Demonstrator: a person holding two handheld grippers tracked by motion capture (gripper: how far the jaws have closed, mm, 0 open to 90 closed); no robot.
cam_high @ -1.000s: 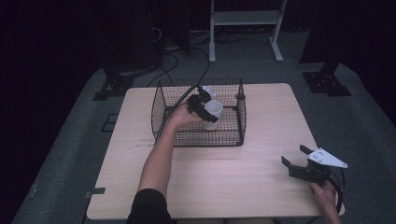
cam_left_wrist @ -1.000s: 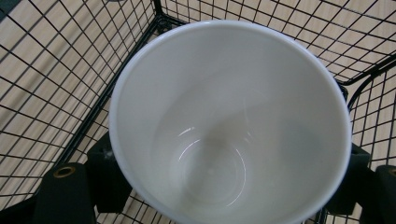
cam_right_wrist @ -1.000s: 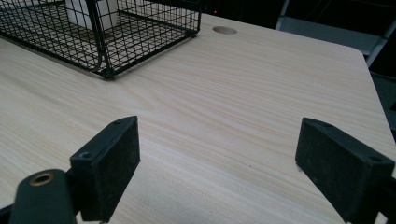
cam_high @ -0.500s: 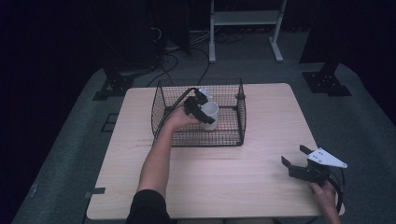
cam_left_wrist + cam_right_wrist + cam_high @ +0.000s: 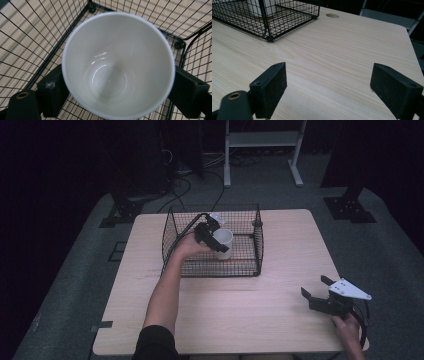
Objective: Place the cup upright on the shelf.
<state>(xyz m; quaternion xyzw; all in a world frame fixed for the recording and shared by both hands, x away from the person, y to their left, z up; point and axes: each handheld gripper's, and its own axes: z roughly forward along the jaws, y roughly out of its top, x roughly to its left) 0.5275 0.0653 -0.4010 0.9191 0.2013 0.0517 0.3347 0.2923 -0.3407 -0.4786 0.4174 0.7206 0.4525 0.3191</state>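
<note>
Shifted slightly toward basket centre since a second ago: left gripper (image 5: 216, 240) with white cup (image 5: 223, 243), lower and more upright now inside wire basket (image 5: 210, 268); jaws just been opening, cup between them. Seen from left gripper view, looking straight down into cup (image 5: 117, 65), mouth up, empty, glossy inside; black jaws flanking its wall on both sides, spread around it, right one with a sliver of gap, left one too close to call, so likely a release, not a pinch. Seems to sit on basket floor near a corner (image 5: 91, 6), mesh and pale desk slats visible underneath; contact with floor not confirmable from above. Placed upright probably so it stands on its own once let go. Forearm reaching over basket front rim in high view, wrist bent down to keep jaws along cup sides. Right gripper (image 5: 325, 292) parked near right front corner of desk (image 5: 280, 310), well apart from basket, idle; jaws wide apart, nothing between, bare wood below in right gripper view (image 5: 329, 82), basket corner (image 5: 269, 37) far off at upper left. Held out of the way, presumably to leave the left arm room. Next call, by judgement: lift left gripper straight up, avoid snagging cup rim or tipping it against mesh.
</note>
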